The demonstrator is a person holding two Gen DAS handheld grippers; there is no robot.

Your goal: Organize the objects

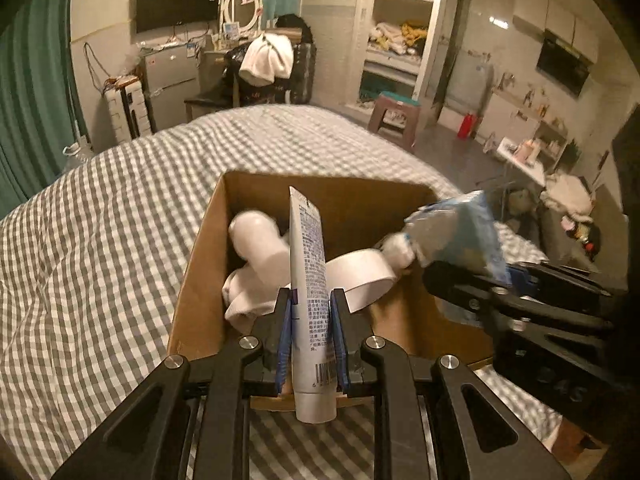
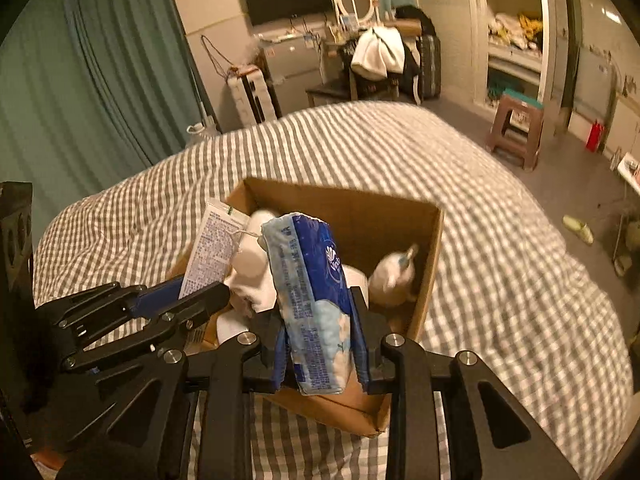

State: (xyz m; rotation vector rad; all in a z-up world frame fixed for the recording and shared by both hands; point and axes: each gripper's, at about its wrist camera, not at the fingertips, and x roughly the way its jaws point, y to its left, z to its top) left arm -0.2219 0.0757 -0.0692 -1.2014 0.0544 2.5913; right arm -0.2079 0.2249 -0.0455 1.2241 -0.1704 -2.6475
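Left gripper (image 1: 310, 312) clamped on a white tube (image 1: 310, 280), held upright, cap end down, over the near edge of the box (image 1: 200, 256); grip sits on the lower body, so the flat crimped end sticks up well above the box rim. Right gripper (image 2: 318, 320) clamped on a blue tissue pack (image 2: 312, 292), also upright, over the box's near half. Both look poised to drop their item in, judging by the task

Box is open-topped cardboard on the bed (image 1: 100, 208), already holding a white bottle (image 1: 260, 240), a crumpled white cloth (image 1: 248, 300), a white ring-shaped thing (image 1: 364, 276) and a small white-blue item (image 2: 394, 276) in the right far corner, blurred

Free room: left side crowded, bare floor shows along the right wall and far side. The two grippers are close together, just beside each other over the opening, so clash risk if both lower at once. Near wall sits right under both items; needs clearing. Bed beyond the box is bare checked cover, plenty of space
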